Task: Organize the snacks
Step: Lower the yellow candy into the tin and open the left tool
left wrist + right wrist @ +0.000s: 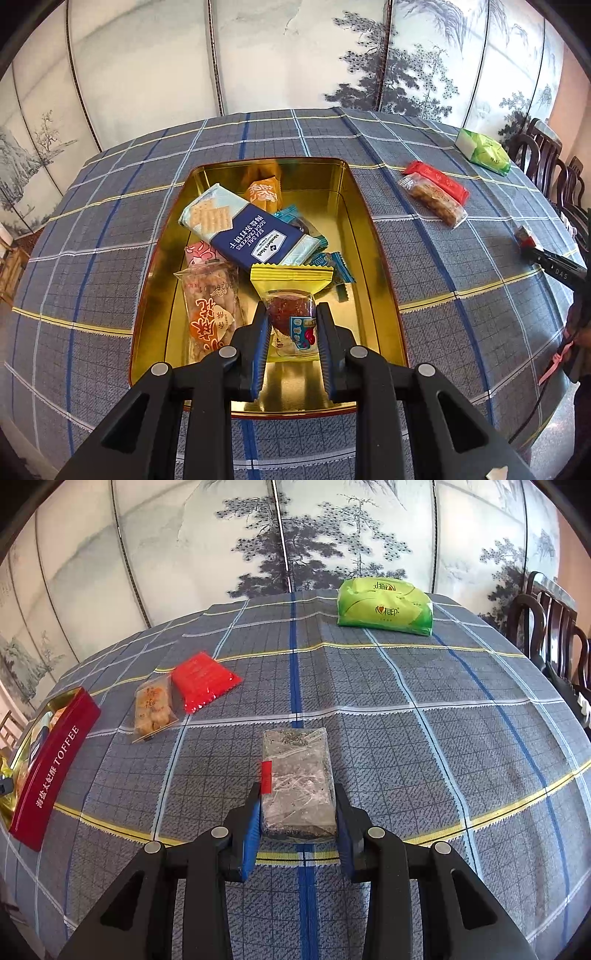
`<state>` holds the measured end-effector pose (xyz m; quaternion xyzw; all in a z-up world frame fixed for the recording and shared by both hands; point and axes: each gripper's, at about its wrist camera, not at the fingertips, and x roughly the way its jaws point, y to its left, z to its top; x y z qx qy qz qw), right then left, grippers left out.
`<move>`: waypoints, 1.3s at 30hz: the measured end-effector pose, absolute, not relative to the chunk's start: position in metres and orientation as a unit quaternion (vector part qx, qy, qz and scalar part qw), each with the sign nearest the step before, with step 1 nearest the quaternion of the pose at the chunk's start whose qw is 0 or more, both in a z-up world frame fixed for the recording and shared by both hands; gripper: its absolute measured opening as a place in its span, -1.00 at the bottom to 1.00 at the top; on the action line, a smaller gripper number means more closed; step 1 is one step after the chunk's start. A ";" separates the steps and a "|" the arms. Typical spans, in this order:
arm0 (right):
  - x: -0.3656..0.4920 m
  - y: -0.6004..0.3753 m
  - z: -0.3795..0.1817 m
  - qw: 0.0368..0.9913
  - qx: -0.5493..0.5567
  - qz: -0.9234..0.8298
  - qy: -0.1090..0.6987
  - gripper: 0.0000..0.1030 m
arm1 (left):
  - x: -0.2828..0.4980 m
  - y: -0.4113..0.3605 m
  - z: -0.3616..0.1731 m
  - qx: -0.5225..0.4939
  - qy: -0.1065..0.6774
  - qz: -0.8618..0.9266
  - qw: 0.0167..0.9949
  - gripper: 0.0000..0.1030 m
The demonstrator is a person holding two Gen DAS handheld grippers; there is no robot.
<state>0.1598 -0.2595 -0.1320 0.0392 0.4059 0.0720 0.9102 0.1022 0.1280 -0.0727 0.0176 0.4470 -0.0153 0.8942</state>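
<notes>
Tin [384, 295] rim flanks left tool [291, 314] clamping yellow snack [291, 280]; right tool [297, 794] grips grey bar [295, 775].

In the left wrist view the tin [365, 221] sits at frame centre on the tabletop [110, 221], snacks piled inside. Two packets [436, 192] lie upper right of it, a tissue pack [484, 151] beyond them.
</notes>
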 end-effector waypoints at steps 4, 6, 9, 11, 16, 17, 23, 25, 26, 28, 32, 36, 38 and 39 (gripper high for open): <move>0.161 -0.259 -0.133 0.909 0.039 0.070 0.408 -0.30 | 0.102 0.125 -0.075 0.033 0.441 -0.007 0.897 -0.60; 0.160 -0.259 -0.133 0.909 0.039 0.069 0.409 -0.30 | 0.102 0.124 -0.076 0.042 0.436 -0.002 0.899 -0.60; 0.161 -0.259 -0.133 0.909 0.038 0.068 0.410 -0.30 | 0.100 0.123 -0.076 0.050 0.432 0.003 0.901 -0.60; 0.161 -0.258 -0.134 0.908 0.038 0.068 0.411 -0.30 | 0.099 0.122 -0.076 0.054 0.428 0.006 0.902 -0.60; 0.163 -0.258 -0.134 0.907 0.038 0.067 0.413 -0.30 | 0.094 0.117 -0.071 0.074 0.414 0.017 0.907 -0.59; 0.163 -0.258 -0.135 0.907 0.038 0.067 0.413 -0.30 | 0.092 0.116 -0.069 0.078 0.411 0.020 0.908 -0.59; 0.163 -0.258 -0.135 0.907 0.036 0.065 0.414 -0.30 | 0.082 0.110 -0.057 0.100 0.385 0.034 0.917 -0.57; 0.162 -0.258 -0.135 0.907 0.035 0.065 0.414 -0.30 | 0.077 0.107 -0.052 0.109 0.375 0.038 0.920 -0.53; 0.162 -0.258 -0.135 0.907 0.034 0.064 0.415 -0.30 | 0.075 0.106 -0.050 0.113 0.371 0.039 0.921 -0.52; 0.163 -0.258 -0.135 0.907 0.035 0.064 0.414 -0.30 | 0.071 0.103 -0.046 0.120 0.363 0.042 0.923 -0.50; 0.162 -0.258 -0.136 0.907 0.033 0.062 0.416 -0.30 | 0.062 0.101 -0.038 0.132 0.348 0.048 0.927 -0.50; 0.162 -0.258 -0.136 0.907 0.030 0.059 0.417 -0.30 | 0.055 0.100 -0.033 0.140 0.335 0.054 0.930 -0.44; 0.163 -0.257 -0.136 0.906 0.030 0.060 0.417 -0.30 | 0.052 0.100 -0.030 0.142 0.330 0.057 0.931 -0.39; 0.163 -0.257 -0.136 0.906 0.029 0.059 0.418 -0.30 | 0.050 0.100 -0.029 0.142 0.328 0.058 0.932 -0.38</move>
